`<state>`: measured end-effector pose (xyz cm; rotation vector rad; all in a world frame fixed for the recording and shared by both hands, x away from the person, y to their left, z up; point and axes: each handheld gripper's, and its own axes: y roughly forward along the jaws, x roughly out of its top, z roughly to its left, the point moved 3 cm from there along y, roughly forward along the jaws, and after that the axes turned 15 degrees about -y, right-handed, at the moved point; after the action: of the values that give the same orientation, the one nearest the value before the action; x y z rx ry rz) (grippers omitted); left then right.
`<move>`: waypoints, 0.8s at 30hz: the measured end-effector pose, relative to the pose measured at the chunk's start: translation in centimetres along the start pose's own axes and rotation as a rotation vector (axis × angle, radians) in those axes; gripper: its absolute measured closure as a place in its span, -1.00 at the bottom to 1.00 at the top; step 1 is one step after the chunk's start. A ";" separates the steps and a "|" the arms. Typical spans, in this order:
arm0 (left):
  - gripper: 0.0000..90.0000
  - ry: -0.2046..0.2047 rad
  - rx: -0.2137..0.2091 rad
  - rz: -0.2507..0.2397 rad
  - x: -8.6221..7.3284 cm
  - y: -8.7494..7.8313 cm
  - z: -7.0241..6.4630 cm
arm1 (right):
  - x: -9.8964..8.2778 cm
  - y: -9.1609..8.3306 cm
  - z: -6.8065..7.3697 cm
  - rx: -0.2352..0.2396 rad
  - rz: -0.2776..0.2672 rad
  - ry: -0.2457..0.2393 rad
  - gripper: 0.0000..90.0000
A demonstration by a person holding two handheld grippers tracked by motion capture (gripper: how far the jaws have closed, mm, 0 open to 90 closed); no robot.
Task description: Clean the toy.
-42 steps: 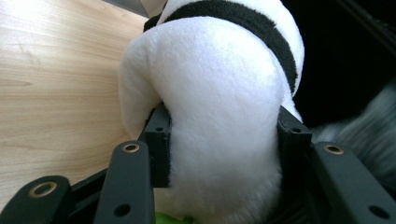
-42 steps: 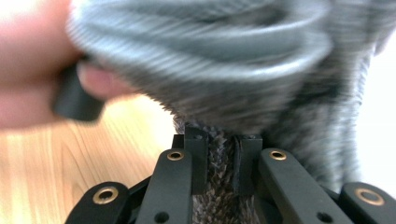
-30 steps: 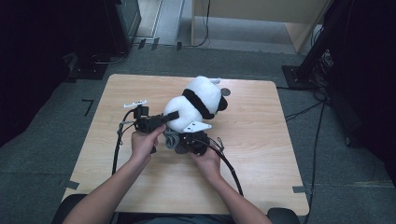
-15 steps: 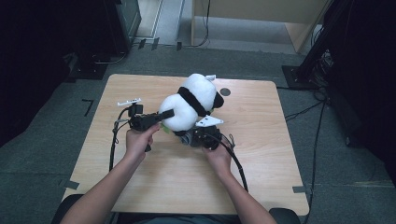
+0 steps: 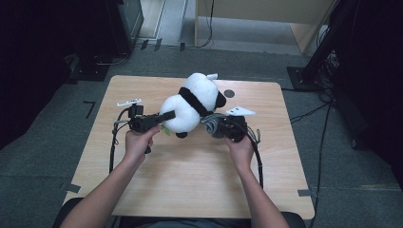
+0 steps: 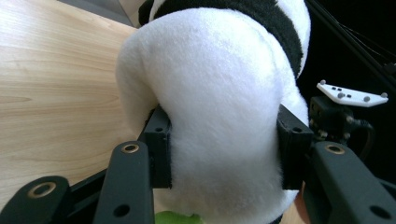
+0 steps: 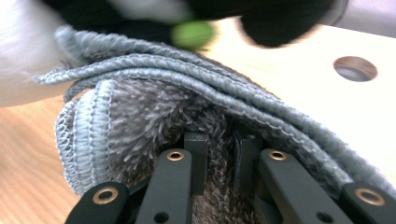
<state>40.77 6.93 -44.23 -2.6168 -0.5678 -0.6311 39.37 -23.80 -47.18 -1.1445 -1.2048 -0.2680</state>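
Mid-frame in the high view, the left gripper clamps the white body of the plush panda, holding it tilted above the wooden table. The right gripper pinches a folded grey cloth tight. Keep the panda steady and wipe with gentle, short strokes.

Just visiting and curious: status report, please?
Left claw clamped on black-and-white plush panda. Right claw shut on folded grey terry cloth. Wooden table: no obstruction.

Plush panda squeezed between black jaws, wooden table
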 end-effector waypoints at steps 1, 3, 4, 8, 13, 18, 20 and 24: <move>0.15 -0.001 0.003 -0.004 0.1 -0.1 0.1 | -0.1 -0.2 -0.4 -0.005 0.008 0.008 0.79; 0.15 0.008 0.019 -0.004 0.3 -0.3 0.4 | -0.2 -0.6 -1.2 -0.019 0.008 0.026 0.78; 0.15 0.019 0.035 -0.004 0.5 -0.4 0.5 | -0.3 -0.8 -1.6 -0.023 0.009 0.038 0.77; 0.16 0.036 0.069 -0.017 0.9 -0.7 1.1 | -0.6 -1.3 -2.8 -0.027 0.021 0.064 0.77; 0.16 0.089 0.122 -0.047 1.6 -1.0 1.9 | -0.6 -1.7 -3.4 -0.035 0.045 0.063 0.75; 0.16 0.103 0.179 -0.077 2.7 -1.8 2.9 | -0.6 -2.6 -4.5 -0.051 0.041 0.078 0.75; 0.16 0.094 0.188 -0.091 3.2 -2.1 3.3 | -0.7 -2.9 -4.9 -0.056 0.034 0.083 0.75; 0.16 0.100 0.233 -0.119 4.2 -2.8 4.2 | -0.7 -3.4 -5.6 -0.065 0.041 0.084 0.75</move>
<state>44.35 12.45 -44.86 -2.3345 -0.7239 -0.6849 40.04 -30.15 -45.45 -1.2012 -1.1043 -0.3228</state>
